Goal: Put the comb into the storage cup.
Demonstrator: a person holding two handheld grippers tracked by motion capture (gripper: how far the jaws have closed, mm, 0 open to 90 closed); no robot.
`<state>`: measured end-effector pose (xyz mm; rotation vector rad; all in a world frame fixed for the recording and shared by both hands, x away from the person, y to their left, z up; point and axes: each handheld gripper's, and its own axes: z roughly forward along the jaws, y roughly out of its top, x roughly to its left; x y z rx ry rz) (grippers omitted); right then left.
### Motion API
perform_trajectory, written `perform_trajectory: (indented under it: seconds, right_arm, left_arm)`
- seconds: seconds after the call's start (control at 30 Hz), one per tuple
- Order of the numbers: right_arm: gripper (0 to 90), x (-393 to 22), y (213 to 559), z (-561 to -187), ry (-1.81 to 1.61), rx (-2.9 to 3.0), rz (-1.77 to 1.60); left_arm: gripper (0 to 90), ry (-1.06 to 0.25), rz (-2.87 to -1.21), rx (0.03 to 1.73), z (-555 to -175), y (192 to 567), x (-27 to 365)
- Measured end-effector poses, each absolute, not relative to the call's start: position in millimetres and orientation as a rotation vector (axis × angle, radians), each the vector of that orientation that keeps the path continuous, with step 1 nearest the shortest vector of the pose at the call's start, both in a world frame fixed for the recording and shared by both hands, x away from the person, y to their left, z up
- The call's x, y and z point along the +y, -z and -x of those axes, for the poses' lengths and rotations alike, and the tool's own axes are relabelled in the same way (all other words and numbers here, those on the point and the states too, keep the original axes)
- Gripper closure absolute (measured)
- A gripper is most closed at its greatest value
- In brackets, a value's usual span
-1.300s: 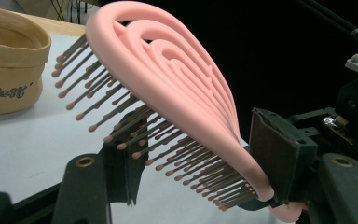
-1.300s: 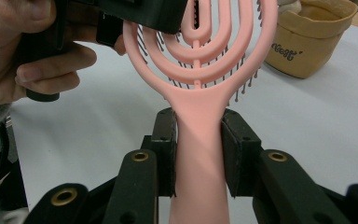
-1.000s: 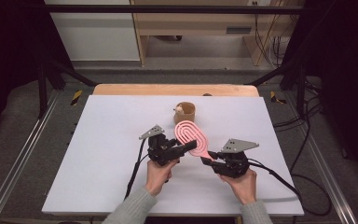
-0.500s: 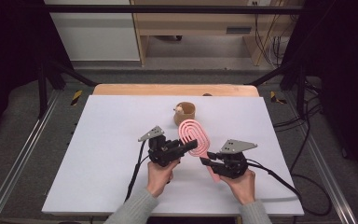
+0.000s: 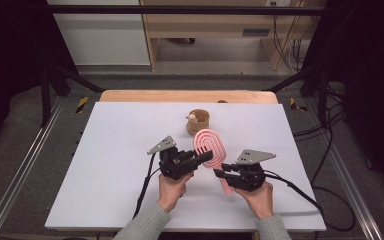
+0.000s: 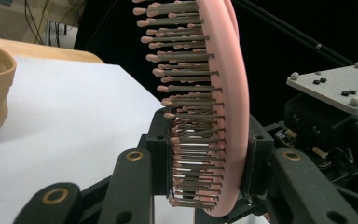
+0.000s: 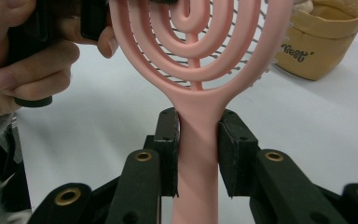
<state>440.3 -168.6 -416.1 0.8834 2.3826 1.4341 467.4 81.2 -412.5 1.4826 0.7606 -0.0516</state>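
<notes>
A pink hairbrush (image 5: 209,144) with a looped open head is held above the white table (image 5: 115,150) between both hands. My left gripper (image 5: 207,156) comes in from the left and its jaws have just been closing. They now press on the head (image 6: 228,93), one pad on the bristle tips and the other on the back. My right gripper (image 5: 220,174) is shut on the brush's handle (image 7: 198,140), just under the head. In the right gripper view the person's left hand (image 7: 23,70) is at the upper left.
A small tan fabric pot (image 5: 198,121) stands on the table just beyond the brush, also seen as the pot (image 7: 324,42) at the upper right. A wooden strip (image 5: 180,96) runs along the table's far edge. Black cables (image 5: 300,192) trail off to the right.
The left gripper's jaws have closed onto the brush's head. Both hands and the brush have stayed in place.
</notes>
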Motion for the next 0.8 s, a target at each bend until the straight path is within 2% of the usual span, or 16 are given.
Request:
perform_trajectory:
  seconds: [0.13, 0.47, 0.8]
  right_arm:
    - [70.3, -169, 416, -440, -1.442, 2.376, -0.877]
    - [55.8, -171, 415, -441, -1.454, 2.334, -0.891]
    - [29.6, -185, 412, -442, -1.496, 2.23, -0.94]
  left_arm:
    - [63.4, 0.042, -1.487, 0.76, -466, 411, 81]
    - [63.6, 0.018, -1.481, 0.78, -469, 408, 88]
    - [63.6, -0.037, -1.484, 0.797, -472, 404, 101]
